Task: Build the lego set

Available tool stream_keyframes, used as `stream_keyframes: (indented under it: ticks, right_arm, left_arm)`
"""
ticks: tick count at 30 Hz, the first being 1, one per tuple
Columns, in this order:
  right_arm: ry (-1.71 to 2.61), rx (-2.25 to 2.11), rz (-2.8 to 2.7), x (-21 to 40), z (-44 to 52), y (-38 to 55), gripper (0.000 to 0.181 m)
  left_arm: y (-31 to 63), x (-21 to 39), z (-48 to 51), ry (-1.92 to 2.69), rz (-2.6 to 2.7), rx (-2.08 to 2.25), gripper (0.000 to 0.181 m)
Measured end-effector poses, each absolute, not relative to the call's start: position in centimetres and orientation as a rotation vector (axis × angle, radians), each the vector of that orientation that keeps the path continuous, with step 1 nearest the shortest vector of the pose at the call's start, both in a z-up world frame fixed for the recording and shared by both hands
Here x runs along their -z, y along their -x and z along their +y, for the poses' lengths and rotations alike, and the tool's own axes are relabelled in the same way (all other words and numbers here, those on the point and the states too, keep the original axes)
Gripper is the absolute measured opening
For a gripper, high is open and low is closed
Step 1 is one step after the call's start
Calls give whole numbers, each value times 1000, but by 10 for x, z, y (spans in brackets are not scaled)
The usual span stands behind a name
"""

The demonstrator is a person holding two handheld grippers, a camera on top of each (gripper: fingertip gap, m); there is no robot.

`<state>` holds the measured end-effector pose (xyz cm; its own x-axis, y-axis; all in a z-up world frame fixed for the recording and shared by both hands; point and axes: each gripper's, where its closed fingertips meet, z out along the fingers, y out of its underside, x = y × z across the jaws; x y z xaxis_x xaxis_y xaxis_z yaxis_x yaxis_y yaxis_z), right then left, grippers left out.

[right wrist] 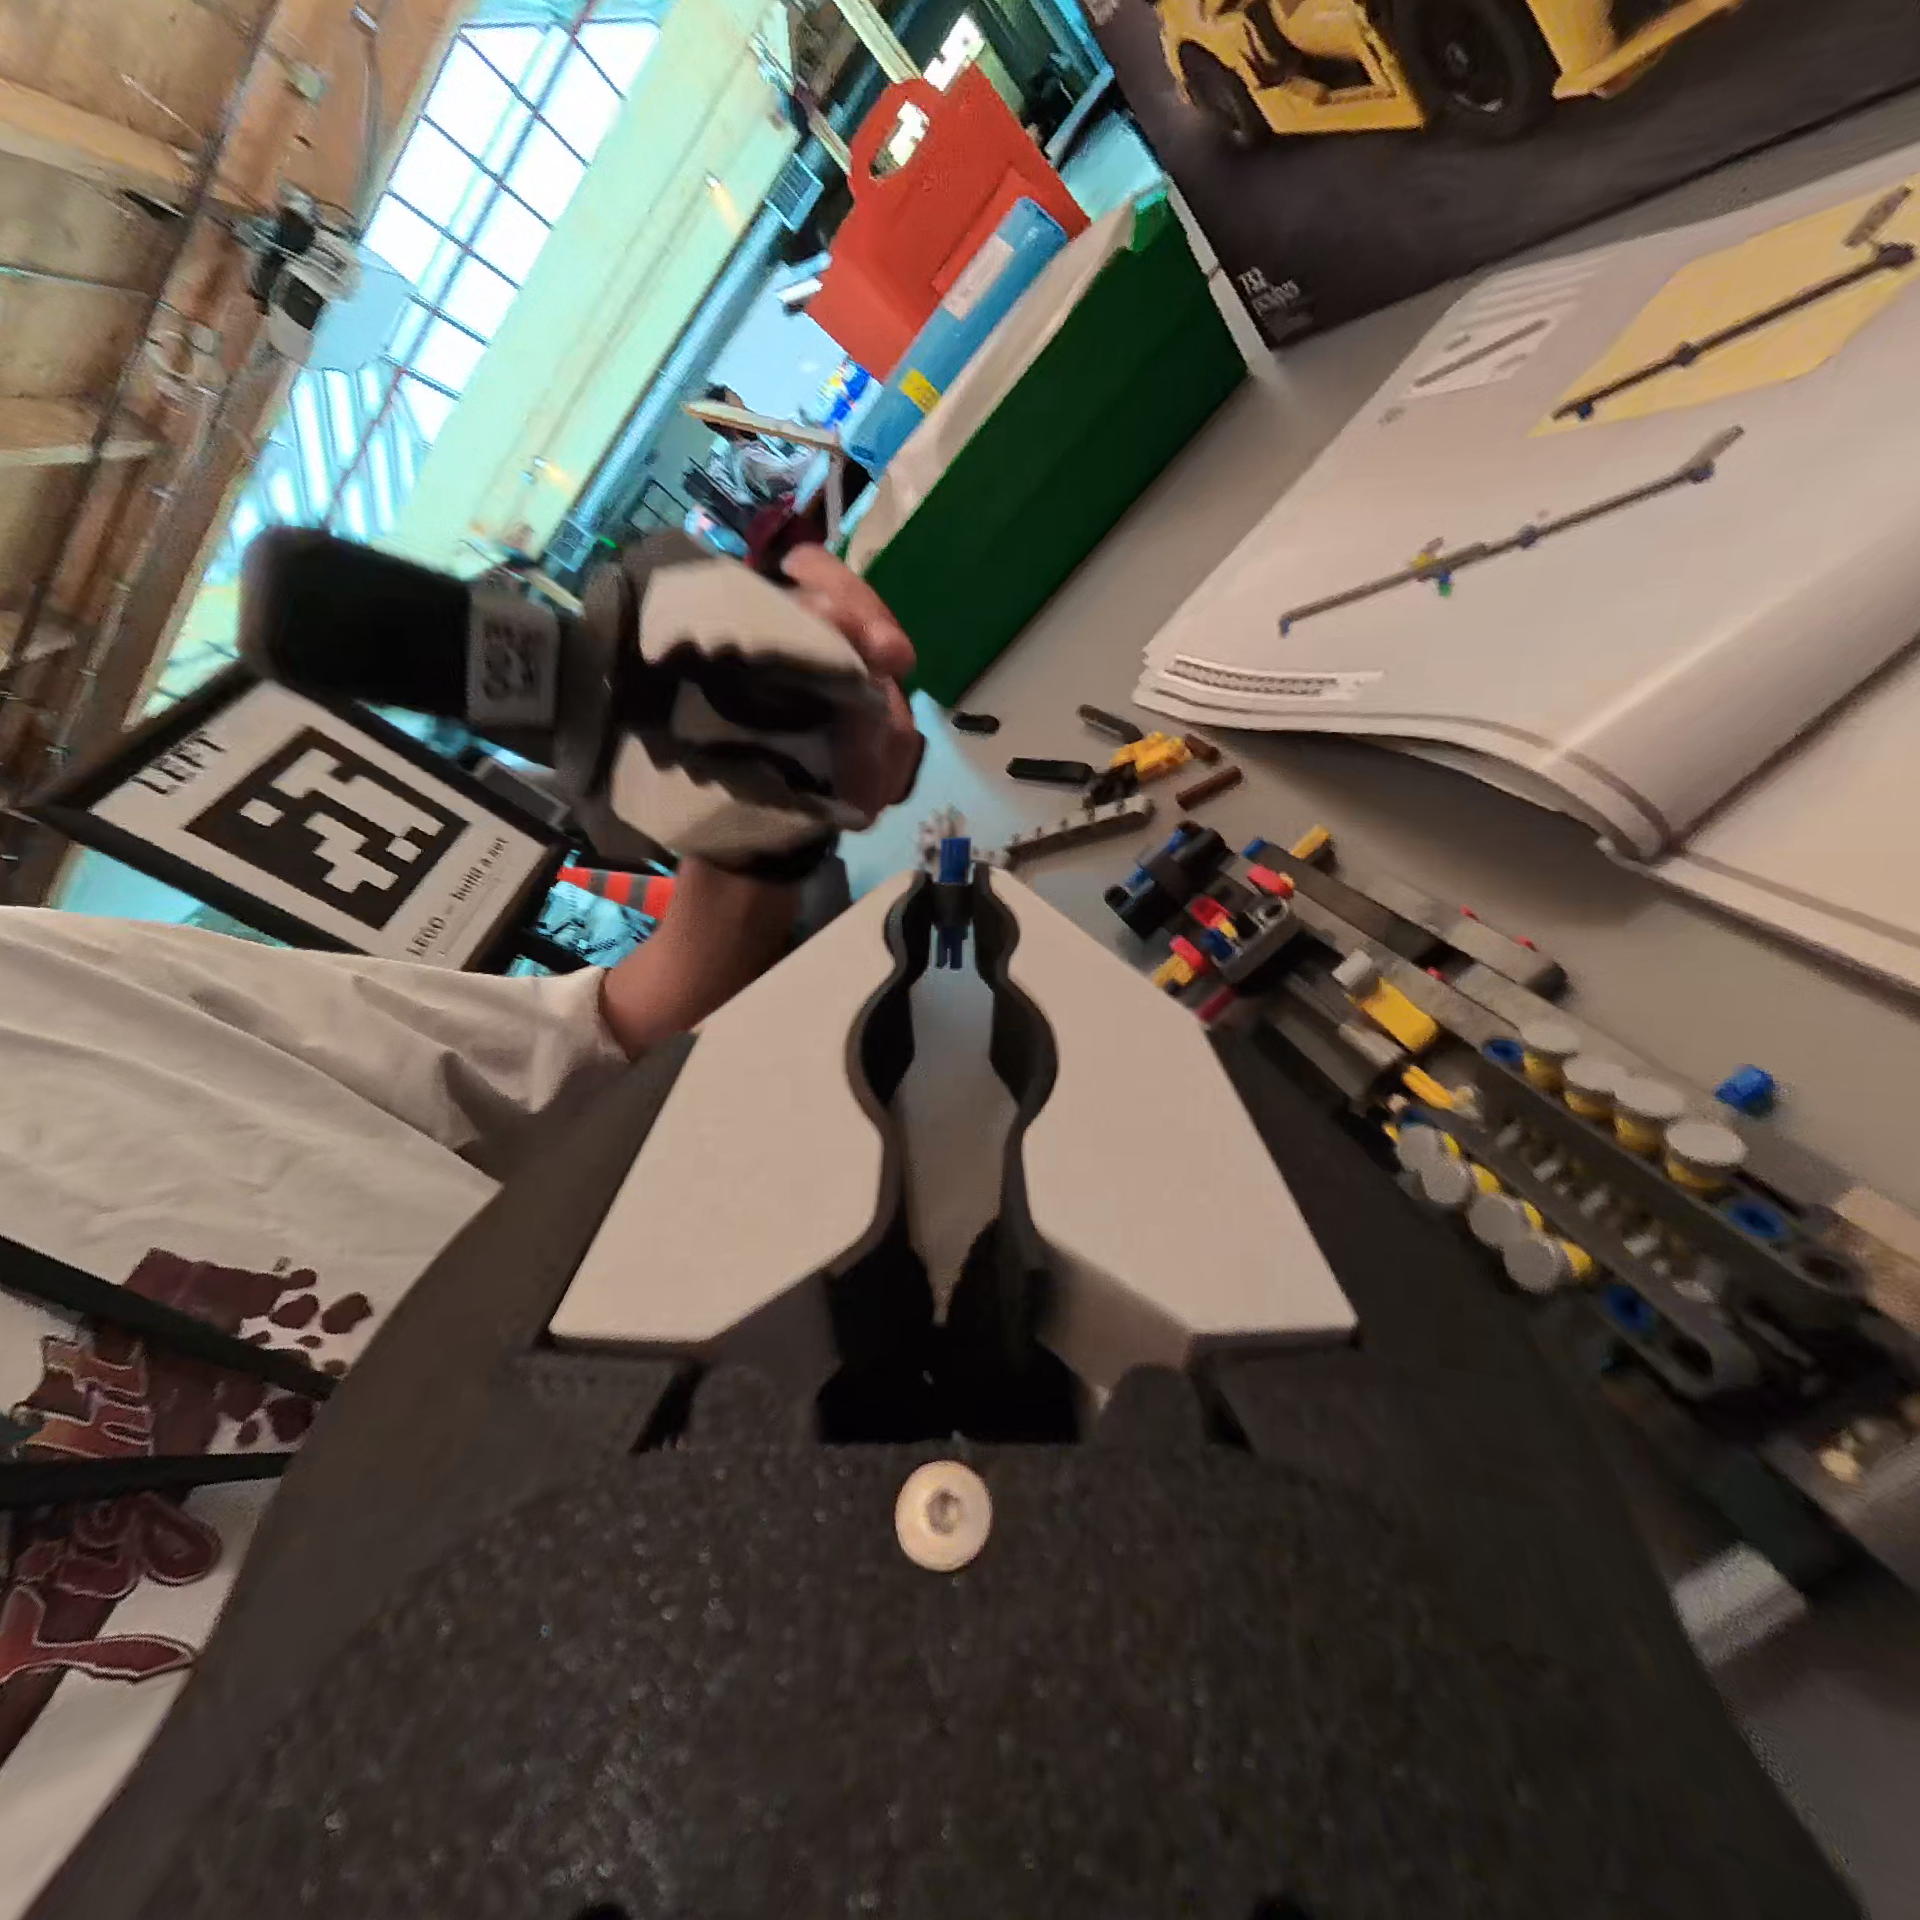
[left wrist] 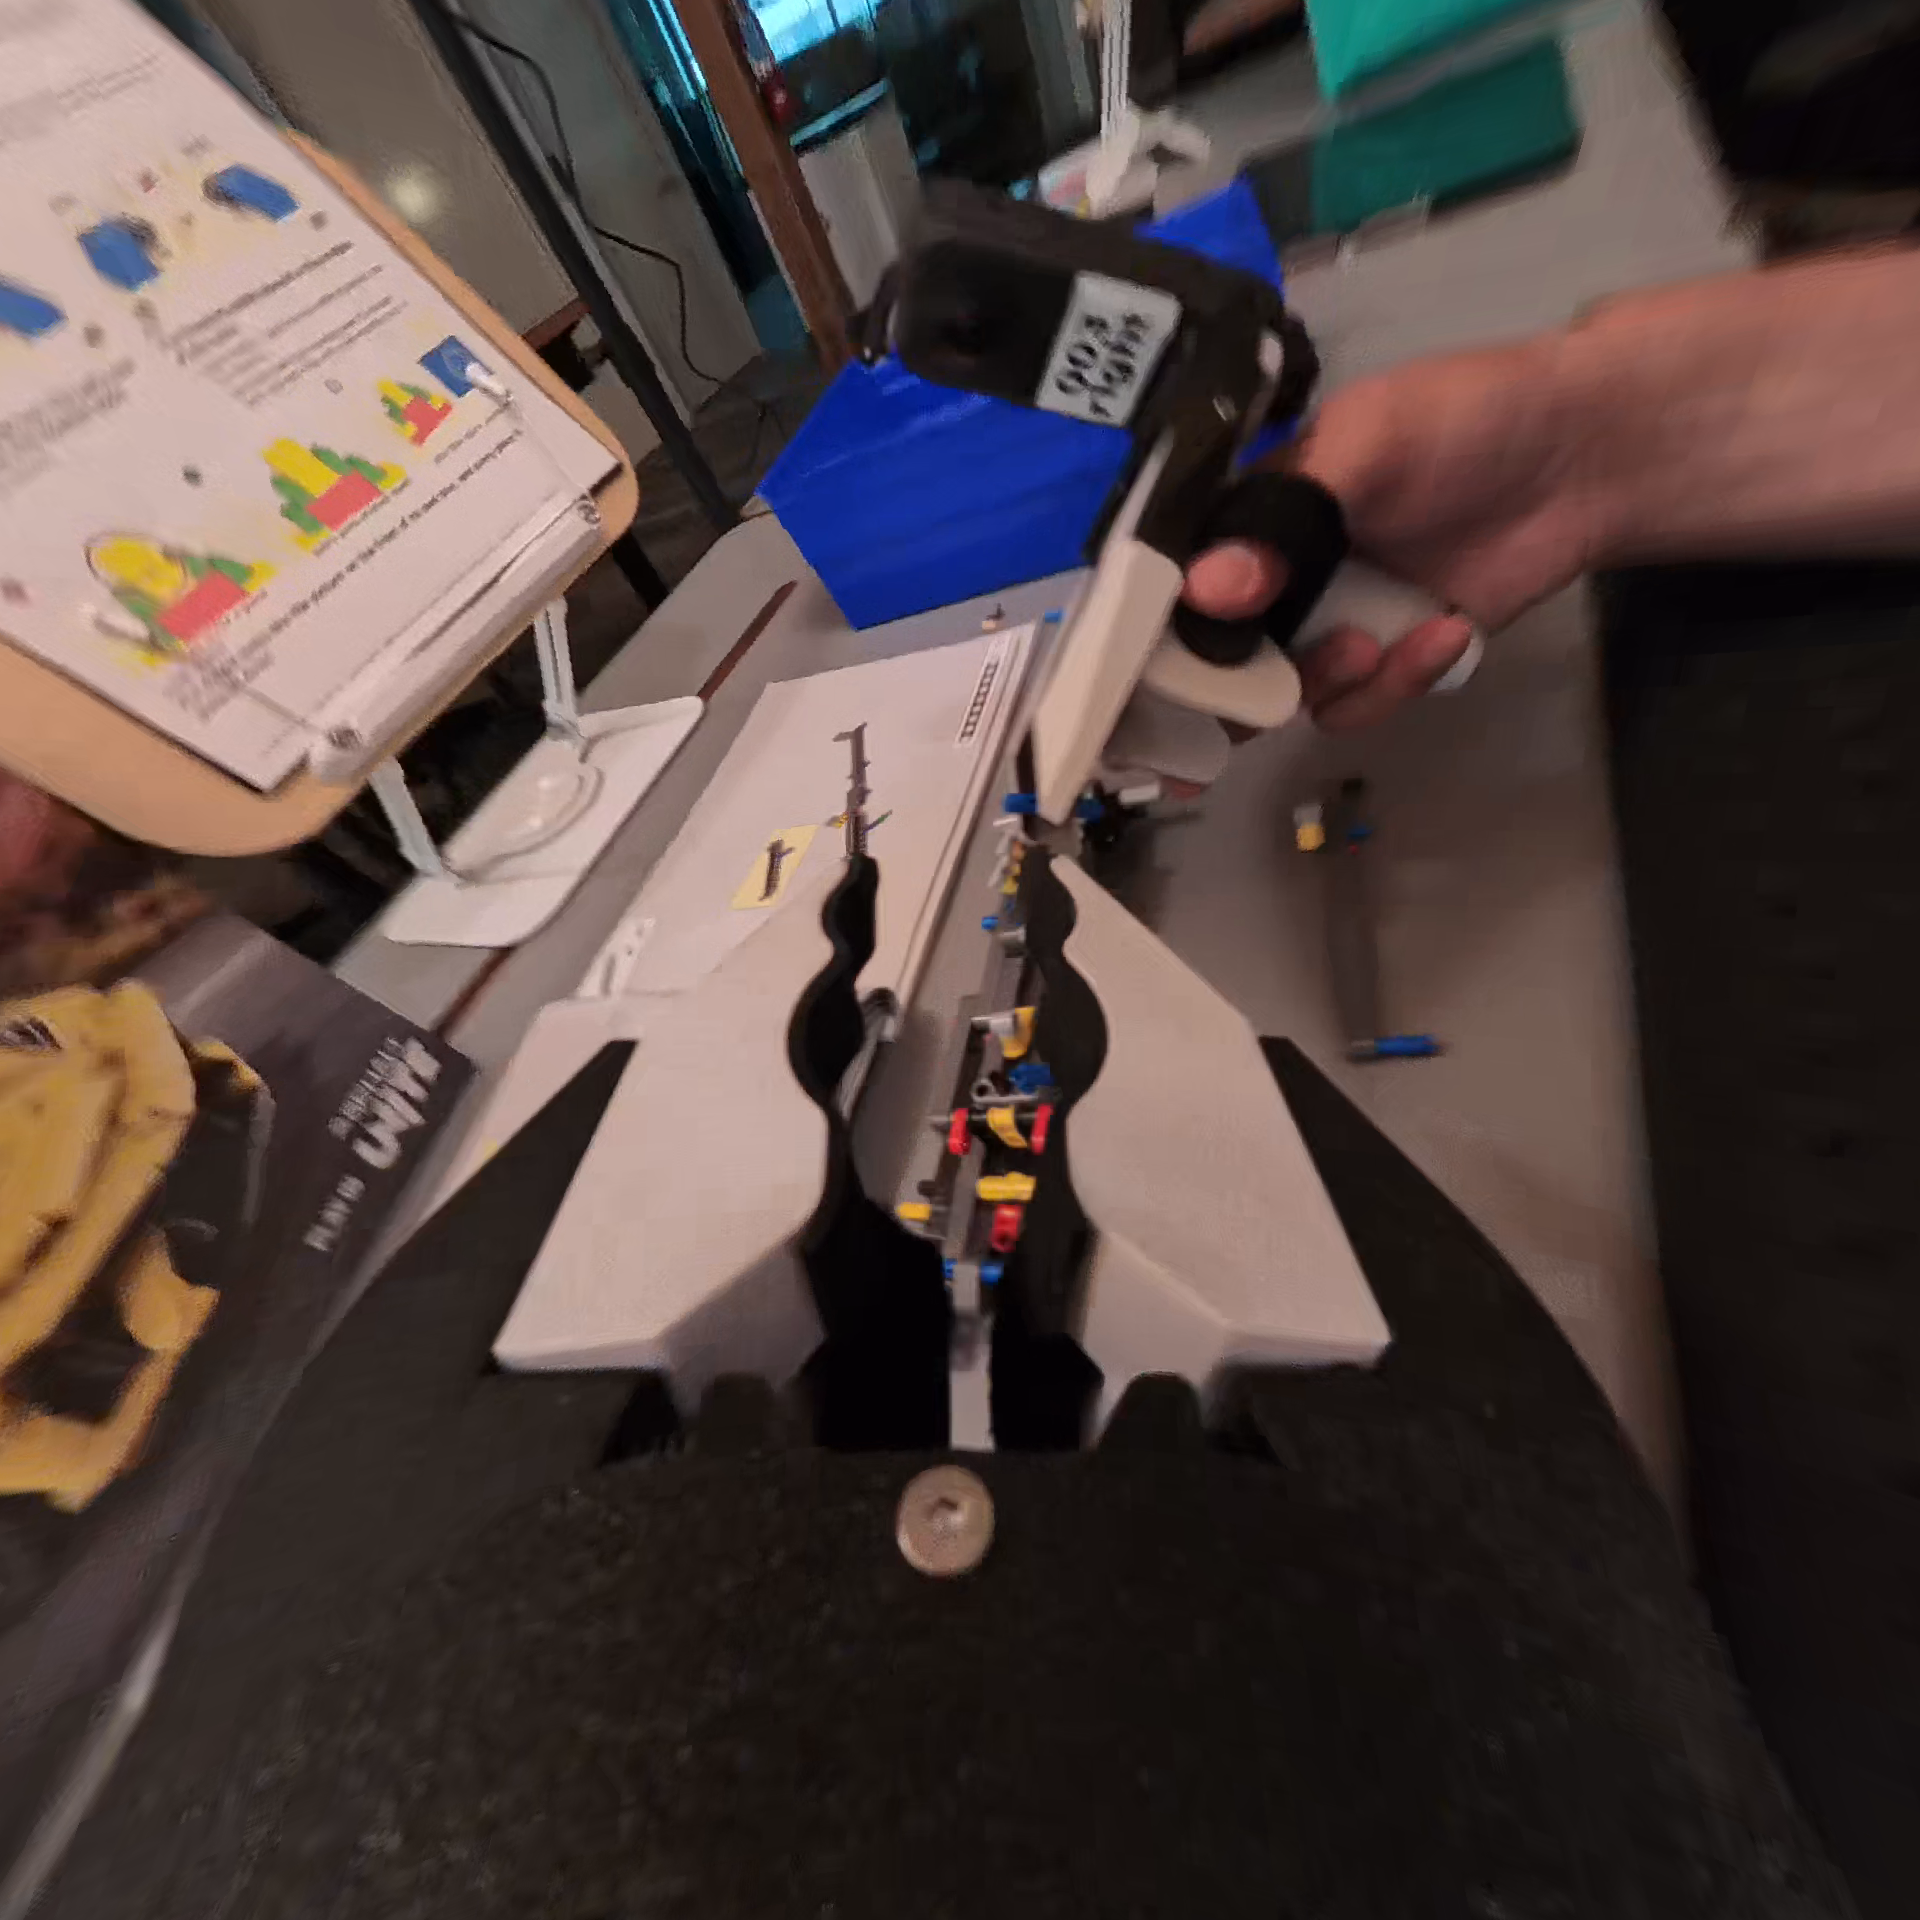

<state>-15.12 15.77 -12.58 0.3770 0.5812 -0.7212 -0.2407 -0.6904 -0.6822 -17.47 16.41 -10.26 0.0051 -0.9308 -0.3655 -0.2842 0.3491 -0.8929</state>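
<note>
Grey, with coloured pins, the long lego assembly (left wrist: 987, 1143) runs lengthwise between the left gripper (left wrist: 951, 904) fingers, which stand parted on either side of it. Nipped at the right gripper (right wrist: 951, 894) tips is a small blue pin (right wrist: 951, 914), the assembly lying off to its right beside the open instruction booklet (right wrist: 1558, 582).

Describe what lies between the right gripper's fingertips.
A small blue pin is pinched at the tips of the right gripper. Its far end is blurred, so what it meets is unclear.
</note>
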Motion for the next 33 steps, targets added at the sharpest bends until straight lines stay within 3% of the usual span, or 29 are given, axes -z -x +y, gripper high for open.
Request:
stream_keyframes:
  ticks: [4,11,19,23,27,33]
  right_arm:
    - [2090,-1372,-393,155,123,157,6]
    - [2177,-1435,-475,184,85,179,6]
    - [2307,-1181,-724,213,72,192,7]
    - [2327,-1103,-837,221,69,201,7]
    - [2341,-1049,-864,226,73,201,8]
    - [2274,-1069,-875,221,76,198,16]
  left_arm:
    - [221,109,157,1374,1449,1145,30]
    - [243,205,133,1708,1730,774,24]
    - [220,231,128,1759,1906,704,19]
    - [218,237,126,1732,1962,683,7]
    - [217,234,128,1663,1976,656,7]
    - [204,183,127,1442,1767,762,7]
